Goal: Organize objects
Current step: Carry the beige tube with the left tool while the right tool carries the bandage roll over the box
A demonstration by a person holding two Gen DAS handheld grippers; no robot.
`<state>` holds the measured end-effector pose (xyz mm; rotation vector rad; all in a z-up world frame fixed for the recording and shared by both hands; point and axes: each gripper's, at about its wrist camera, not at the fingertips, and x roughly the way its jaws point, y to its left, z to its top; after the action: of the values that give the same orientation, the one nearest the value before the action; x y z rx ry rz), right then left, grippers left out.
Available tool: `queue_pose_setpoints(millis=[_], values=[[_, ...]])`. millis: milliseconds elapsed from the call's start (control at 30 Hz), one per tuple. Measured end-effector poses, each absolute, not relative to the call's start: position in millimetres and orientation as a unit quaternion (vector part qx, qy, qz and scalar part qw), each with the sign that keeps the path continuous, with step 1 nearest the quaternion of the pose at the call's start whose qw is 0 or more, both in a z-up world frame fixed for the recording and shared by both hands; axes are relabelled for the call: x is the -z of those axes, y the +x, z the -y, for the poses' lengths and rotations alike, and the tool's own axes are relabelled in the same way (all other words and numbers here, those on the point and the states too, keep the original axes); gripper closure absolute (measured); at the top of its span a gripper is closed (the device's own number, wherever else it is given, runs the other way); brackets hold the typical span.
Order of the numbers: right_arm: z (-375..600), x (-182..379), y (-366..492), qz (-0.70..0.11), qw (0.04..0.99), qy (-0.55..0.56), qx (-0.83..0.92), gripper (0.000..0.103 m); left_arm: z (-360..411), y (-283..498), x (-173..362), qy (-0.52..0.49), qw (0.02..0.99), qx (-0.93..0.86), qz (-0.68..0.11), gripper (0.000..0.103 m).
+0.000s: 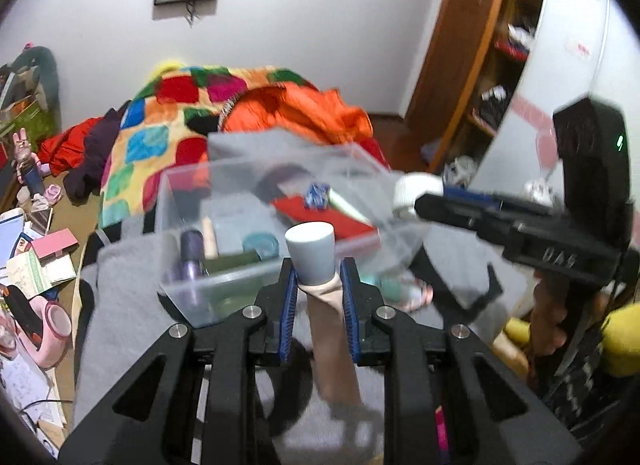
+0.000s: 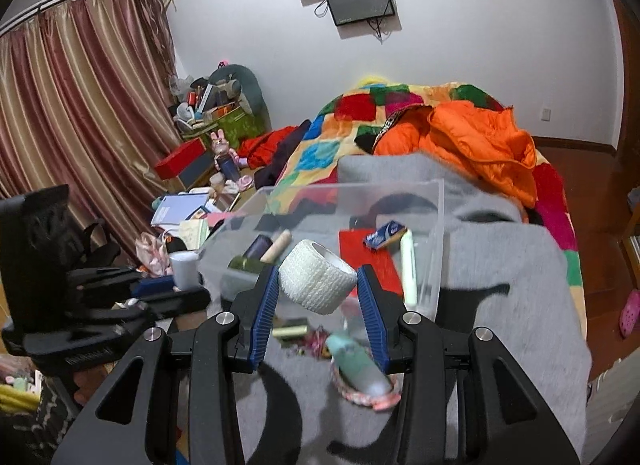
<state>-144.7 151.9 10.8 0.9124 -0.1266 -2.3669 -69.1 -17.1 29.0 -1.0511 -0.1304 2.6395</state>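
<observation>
Left wrist view: my left gripper (image 1: 319, 285) clamps a beige tube with a grey cap (image 1: 311, 251), before the clear box (image 1: 224, 225); no lettering legible.

Right wrist view: my right gripper (image 2: 318, 291) clamps a white bandage roll (image 2: 317, 282) above the grey cloth (image 2: 500, 265); the blue packet (image 2: 385, 234)'s writing is blurred.

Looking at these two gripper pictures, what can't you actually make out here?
- Left wrist view: the lower end of the beige tube with the grey cap, hidden under the left gripper.
- Left wrist view: items at the clear box's near wall, smeared by blur.
- Right wrist view: print on the small blue packet, too small.
- Right wrist view: things under the white tape roll in the right gripper.
</observation>
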Motion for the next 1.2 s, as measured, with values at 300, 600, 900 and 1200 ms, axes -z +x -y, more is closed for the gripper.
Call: queue_pose_setpoints(millis=[300, 600, 900, 1200], values=[[-150, -22, -164, 0.055, 0.286, 0.327, 0.899, 0.066, 35, -84, -67, -0.31, 0.132, -0.938, 0.076, 0.083], [-145, -13, -182, 0.048, 0.267, 0.337, 0.902, 0.066, 36, -115, -78, -0.286, 0.086, -0.952, 0.069, 0.083], [-133, 14, -194, 0.035, 0.258, 0.369, 0.892, 0.066, 26, -146, -44, -0.306, 0.092, -0.943, 0.091, 0.083], [-122, 33, -198, 0.013, 0.251, 0.389, 0.886, 0.066, 17, -166, -7, -0.367, 0.095, -0.921, 0.092, 0.083]])
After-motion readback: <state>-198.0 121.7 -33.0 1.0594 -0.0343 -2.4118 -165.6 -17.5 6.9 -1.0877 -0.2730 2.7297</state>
